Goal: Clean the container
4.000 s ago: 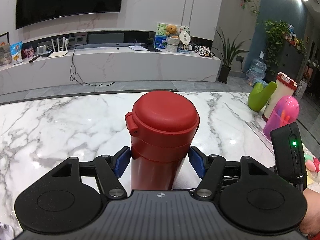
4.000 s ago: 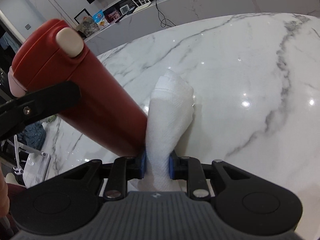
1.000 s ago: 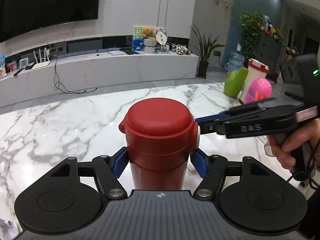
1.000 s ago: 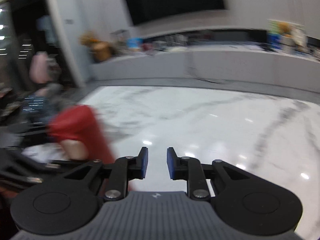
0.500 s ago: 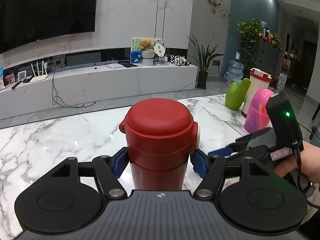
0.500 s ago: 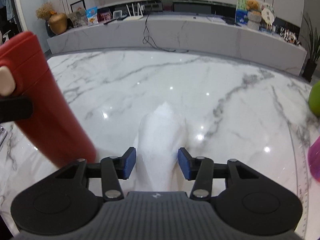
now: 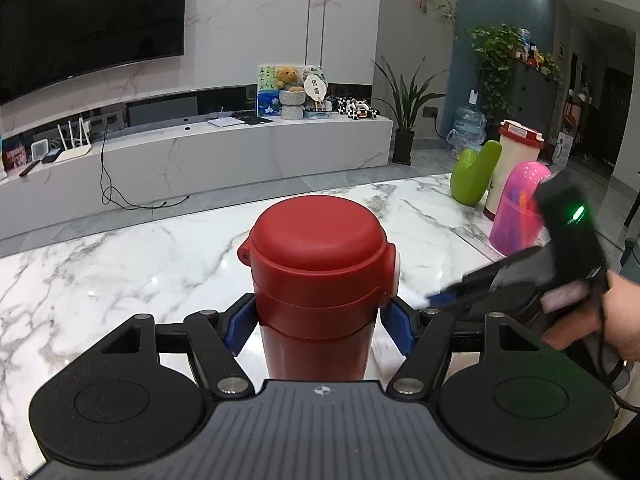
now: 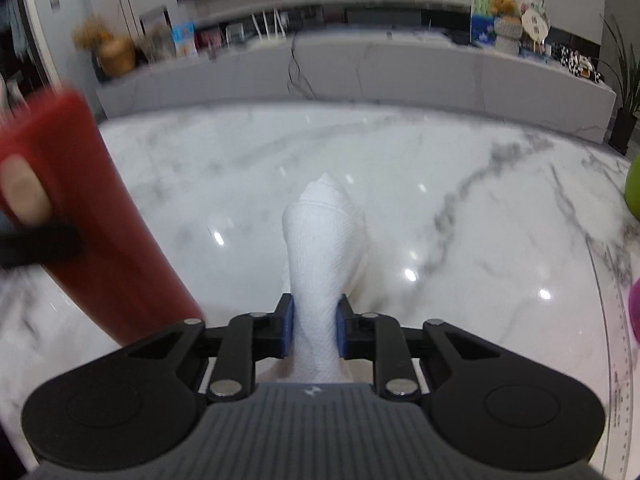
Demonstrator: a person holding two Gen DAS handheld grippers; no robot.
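Note:
A red flask (image 7: 320, 264) with a closed lid stands upright on the marble table (image 7: 120, 272), and my left gripper (image 7: 318, 328) is shut on its body just under the lid. In the right wrist view the flask (image 8: 104, 240) leans at the left, blurred. My right gripper (image 8: 314, 328) has its jaws closing, with the blue pads pressing both sides of a rolled white paper towel (image 8: 324, 240) that sticks out ahead of them. The towel is a little way right of the flask and does not touch it. The right gripper (image 7: 440, 300) and the hand (image 7: 616, 312) holding it show at the right.
At the table's right edge stand a green curved object (image 7: 474, 176), a white jug with a red lid (image 7: 516, 160) and a pink container (image 7: 520, 208). Beyond the table is a long white TV console (image 7: 200, 156) under a dark screen.
The right gripper's jaws, wide around the towel half a second ago, have closed onto it. A second ago it was by the flask's lid, with nothing between them. The left gripper and flask stayed put.

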